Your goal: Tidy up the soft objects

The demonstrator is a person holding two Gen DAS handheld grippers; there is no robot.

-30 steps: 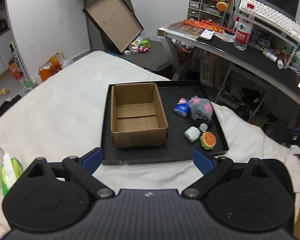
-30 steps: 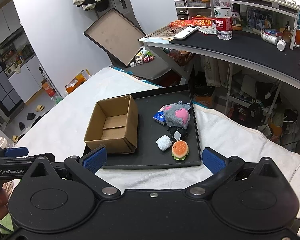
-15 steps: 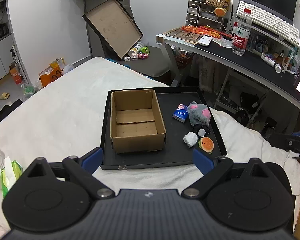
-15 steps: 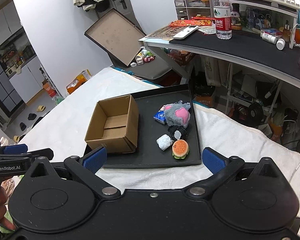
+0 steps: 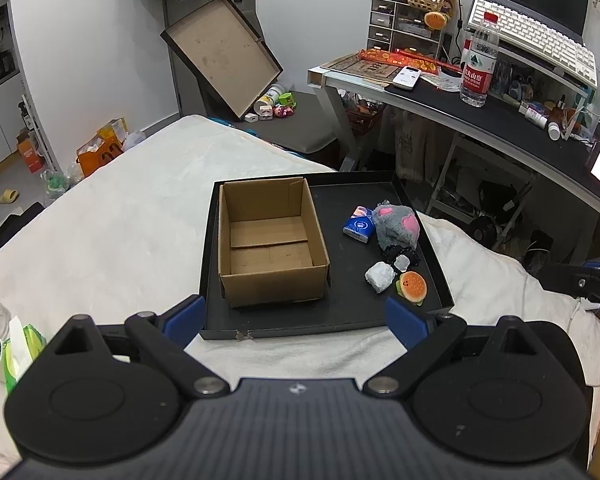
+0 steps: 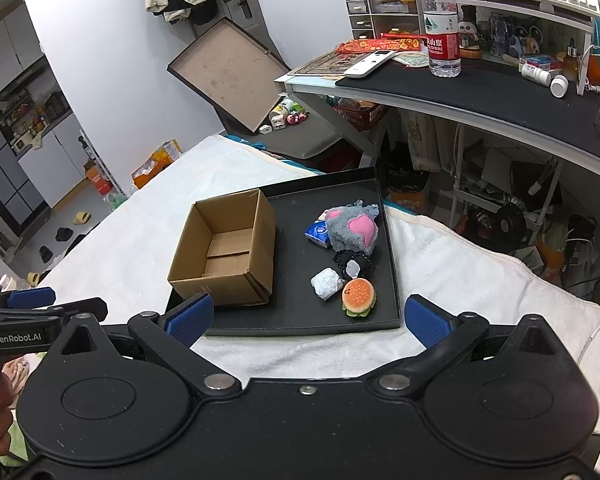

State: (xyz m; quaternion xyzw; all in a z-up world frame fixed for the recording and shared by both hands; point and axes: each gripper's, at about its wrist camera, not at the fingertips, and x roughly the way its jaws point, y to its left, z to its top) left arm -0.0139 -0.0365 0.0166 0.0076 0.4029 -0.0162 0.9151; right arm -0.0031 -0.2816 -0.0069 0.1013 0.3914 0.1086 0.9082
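I hold a pair of tongs in each hand above a bed covered by a white blanket (image 5: 132, 216). My left tongs (image 5: 296, 318) are spread wide with nothing between them, and my right tongs (image 6: 306, 318) are likewise released and empty.

Ahead, a shallow black tray (image 5: 340, 312) lies on the blanket. On its left half stands an open cardboard box (image 5: 270, 240), empty. On its right half the soft objects sit in a loose cluster: a blue tissue pack (image 5: 358, 227) touching a grey plush paw with pink pads (image 5: 396, 226), then a black frilly hair tie (image 6: 354, 264), a small white crumpled wad (image 5: 379, 276), and a squishy burger toy (image 5: 412, 286) nearest me.

All look light and yielding, so I judge they will squash rather than slip. The burger seems best pinched across its round sides, and the paw around its thick fluffy middle. Nothing is packed yet; the box looks the likely destination.
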